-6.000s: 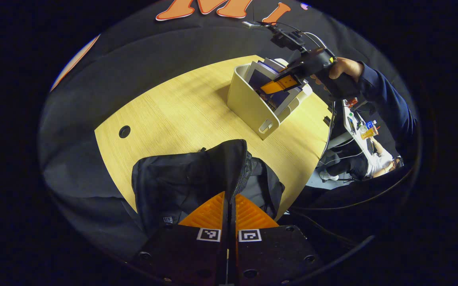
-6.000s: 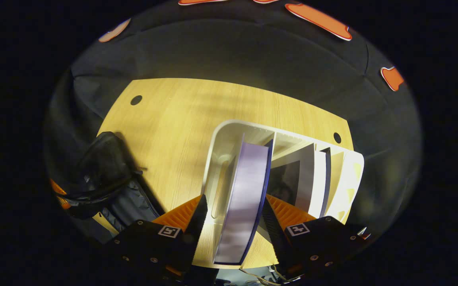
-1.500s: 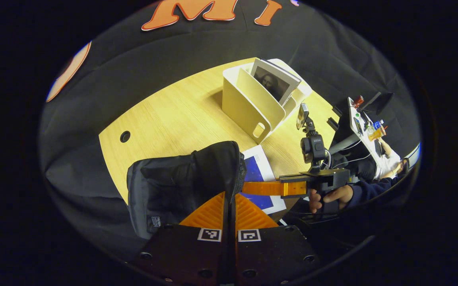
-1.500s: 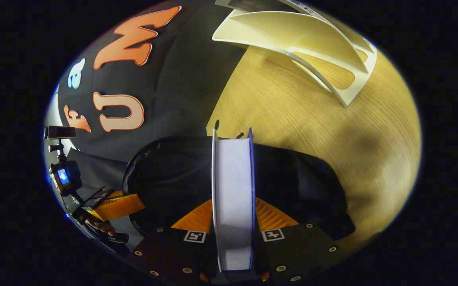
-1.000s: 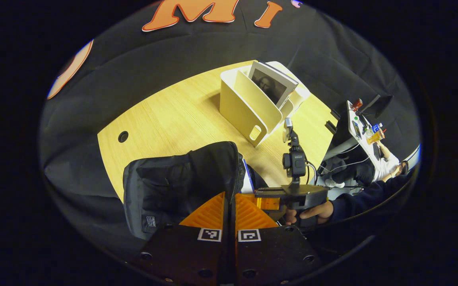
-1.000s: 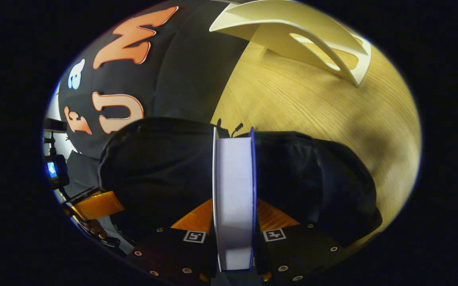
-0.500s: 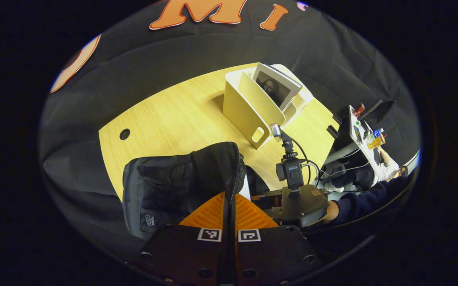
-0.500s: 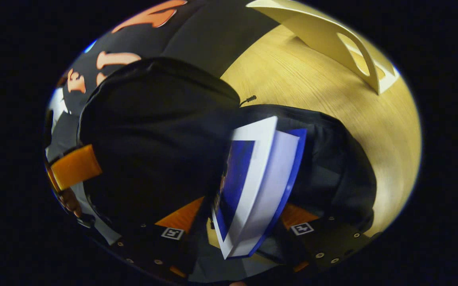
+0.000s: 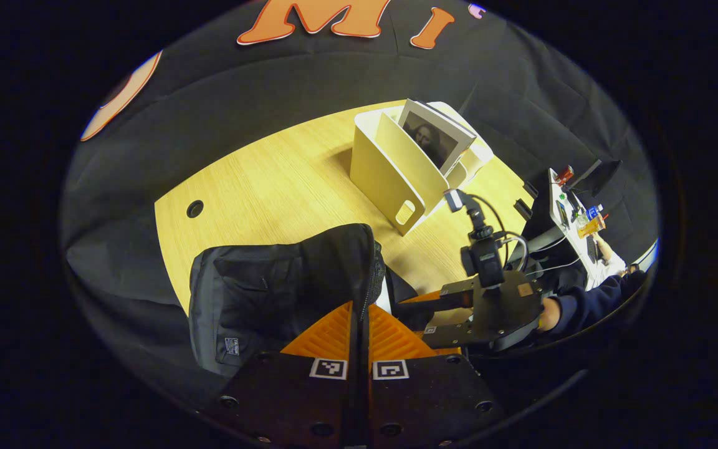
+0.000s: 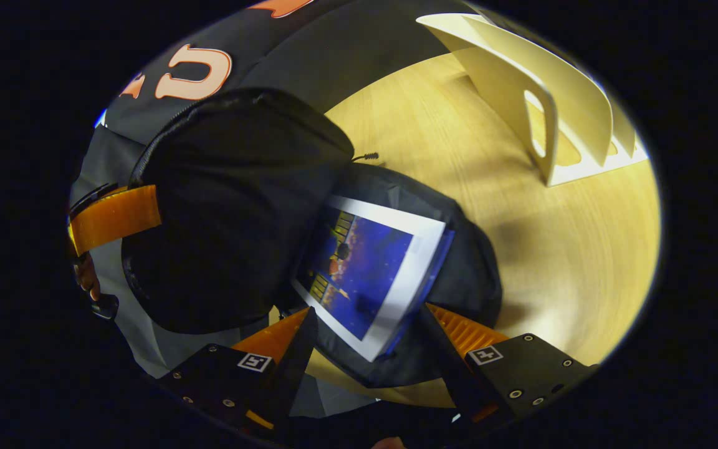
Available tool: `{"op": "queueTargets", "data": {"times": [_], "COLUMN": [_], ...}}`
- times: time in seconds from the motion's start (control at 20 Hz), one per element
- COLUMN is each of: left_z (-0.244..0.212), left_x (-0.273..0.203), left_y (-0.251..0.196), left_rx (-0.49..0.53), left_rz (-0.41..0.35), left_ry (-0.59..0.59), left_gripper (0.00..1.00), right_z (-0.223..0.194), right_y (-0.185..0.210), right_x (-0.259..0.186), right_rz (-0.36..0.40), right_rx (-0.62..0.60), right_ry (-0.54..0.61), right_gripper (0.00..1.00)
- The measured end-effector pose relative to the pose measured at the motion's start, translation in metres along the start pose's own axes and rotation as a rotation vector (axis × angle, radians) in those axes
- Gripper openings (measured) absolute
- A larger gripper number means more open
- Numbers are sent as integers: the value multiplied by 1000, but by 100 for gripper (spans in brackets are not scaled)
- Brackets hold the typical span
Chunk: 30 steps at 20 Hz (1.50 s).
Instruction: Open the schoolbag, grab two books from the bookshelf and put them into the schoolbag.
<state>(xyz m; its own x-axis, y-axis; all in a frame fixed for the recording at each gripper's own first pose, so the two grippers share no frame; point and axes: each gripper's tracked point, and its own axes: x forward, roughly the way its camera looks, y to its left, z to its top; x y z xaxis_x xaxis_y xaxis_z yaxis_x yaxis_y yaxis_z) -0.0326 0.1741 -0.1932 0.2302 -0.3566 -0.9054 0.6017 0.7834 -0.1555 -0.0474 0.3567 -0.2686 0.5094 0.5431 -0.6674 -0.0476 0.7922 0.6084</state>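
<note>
Left tongs [image 9: 359, 324]: clamped on schoolbag [image 9: 284, 280] flap, holding it up.
Right tongs [image 10: 365, 340]: apart, released.
Blue book [image 10: 368, 265]: lying in the bag's mouth.
Bookshelf [image 9: 396, 178]: far on tabletop [image 9: 272, 181]; fetching its second book seems next.

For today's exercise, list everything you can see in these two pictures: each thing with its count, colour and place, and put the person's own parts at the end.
schoolbag: one, black, near edge of the table, its flap held up
blue book: one, blue cover with white border, lying in the open schoolbag
bookshelf: one, cream, far side of the table
grey book: one, grey cover with white border, leaning in the bookshelf
table: one, light wood, under everything
cable hole: one, dark, in the table's left part
left claw: one, shut on the schoolbag's flap edge
right claw: one, open, just above the blue book
sleeve: one, dark blue, behind the right claw
</note>
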Motion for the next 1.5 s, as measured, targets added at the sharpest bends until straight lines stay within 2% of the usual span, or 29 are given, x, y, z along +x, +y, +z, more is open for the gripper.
{"op": "queueTargets", "data": {"times": [0.5,0.9,1.1,1.5], "left_z": [-3,-5,-5,-7], "left_x": [12,20,23,26], "left_y": [-4,-9,-9,-12], "left_rx": [-32,-64,-91,-133], "left_rz": [10,25,28,33], "left_ry": [-6,-17,-24,-34], "left_gripper": [1,1,1,1], "right_z": [15,52,71,116], "right_y": [-53,-93,-105,-110], "right_x": [-56,-121,-143,-186], "right_rz": [-117,-242,-300,-342], "right_rx": [-32,-165,-215,-315], "right_ry": [11,6,21,61], "right_gripper": [98,99,99,99]}}
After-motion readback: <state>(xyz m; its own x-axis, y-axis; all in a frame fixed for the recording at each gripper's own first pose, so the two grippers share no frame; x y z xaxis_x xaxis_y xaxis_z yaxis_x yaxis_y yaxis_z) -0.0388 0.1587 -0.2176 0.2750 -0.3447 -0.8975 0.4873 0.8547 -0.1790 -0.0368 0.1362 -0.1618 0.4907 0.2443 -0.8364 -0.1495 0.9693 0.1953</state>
